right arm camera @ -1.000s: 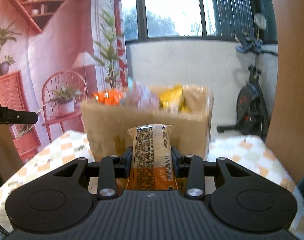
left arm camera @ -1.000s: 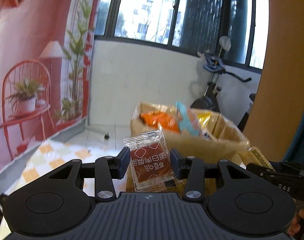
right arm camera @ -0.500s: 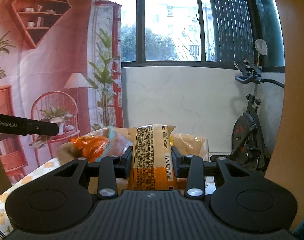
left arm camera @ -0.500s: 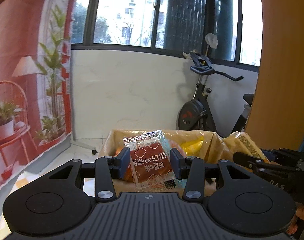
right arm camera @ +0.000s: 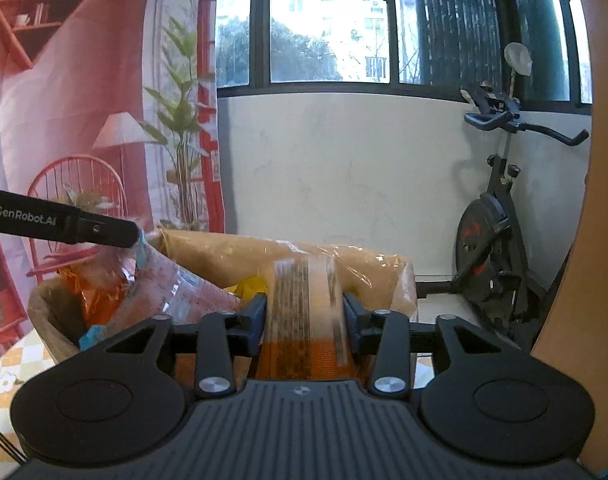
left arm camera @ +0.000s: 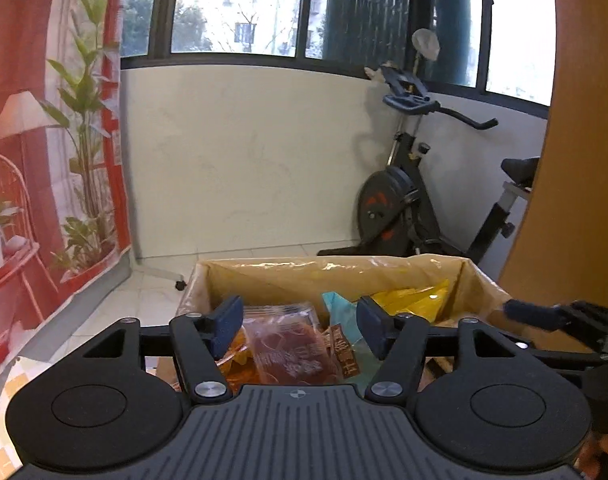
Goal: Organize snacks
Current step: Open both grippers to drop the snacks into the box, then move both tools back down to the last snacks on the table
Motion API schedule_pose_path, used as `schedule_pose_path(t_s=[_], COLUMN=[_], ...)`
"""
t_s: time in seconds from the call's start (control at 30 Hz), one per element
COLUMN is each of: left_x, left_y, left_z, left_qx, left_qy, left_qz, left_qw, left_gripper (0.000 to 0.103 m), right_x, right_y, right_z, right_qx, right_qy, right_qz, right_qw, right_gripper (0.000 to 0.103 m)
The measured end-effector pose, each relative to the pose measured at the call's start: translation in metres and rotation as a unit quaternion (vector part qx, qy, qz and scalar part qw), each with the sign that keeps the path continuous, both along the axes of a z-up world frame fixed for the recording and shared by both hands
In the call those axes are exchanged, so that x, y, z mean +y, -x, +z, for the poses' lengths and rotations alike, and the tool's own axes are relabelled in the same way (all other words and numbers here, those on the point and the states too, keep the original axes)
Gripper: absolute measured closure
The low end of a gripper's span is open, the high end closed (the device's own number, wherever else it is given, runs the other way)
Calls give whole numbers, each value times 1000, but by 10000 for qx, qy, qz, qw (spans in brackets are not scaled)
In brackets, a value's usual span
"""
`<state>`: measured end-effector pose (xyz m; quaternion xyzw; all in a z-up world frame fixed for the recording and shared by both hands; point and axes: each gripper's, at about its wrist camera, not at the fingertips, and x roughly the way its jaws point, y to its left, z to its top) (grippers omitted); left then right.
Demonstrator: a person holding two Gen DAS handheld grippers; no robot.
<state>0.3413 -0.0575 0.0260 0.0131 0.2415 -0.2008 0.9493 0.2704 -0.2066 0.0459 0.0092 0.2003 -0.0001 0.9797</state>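
On my left wrist view, the red printed backdrop (left arm camera: 20, 184) with its painted chair and plants fills the far left. My left tongs (left arm camera: 300, 330) hang over the open cardboard box (left arm camera: 336, 270), which is lined with clear plastic. Their jaws have just been opening and now stand well apart, gripping nothing; the red sauce packet (left arm camera: 292, 354) lies below and between them, among the other snacks in the box, touching neither pad. An orange bag (left arm camera: 234, 364) sits just left of the packet, a teal wrapper (left arm camera: 336, 306) just right of it, and a yellow bag (left arm camera: 412, 300) lies toward the box's right wall. Further right, my right tongs' blue-padded fingertip (left arm camera: 532, 314) reaches in over the rim. An exercise bike (left arm camera: 408, 200) stands behind the box.

On my right wrist view, the left tongs' arm marked GenRobot.AI (right arm camera: 60, 224) comes in from the left above the box (right arm camera: 240, 252). My right tongs (right arm camera: 306, 316) have also just been opening, yet the long orange snack packet (right arm camera: 304, 320) stands upright between the pads, blurred; I cannot tell whether they grip it. It is over the box's near edge.
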Motion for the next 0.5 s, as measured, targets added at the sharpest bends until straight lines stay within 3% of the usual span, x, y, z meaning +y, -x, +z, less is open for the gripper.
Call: schedule_pose_path(t_s=[0.07, 0.5], left_x=[6, 45], left_y=[4, 74], left_z=[0, 9], left_qx=[36, -136], left_qy=[39, 233], left_qz=[-19, 174], left_qw=[10000, 9995], left_gripper=[36, 36], right_x=[2, 17], right_y=[3, 60], right_z=[2, 18], right_qx=[-48, -241], right_qy=[78, -247], right_qz=[-16, 14], right_qw=[10000, 9994], right_gripper=[43, 42])
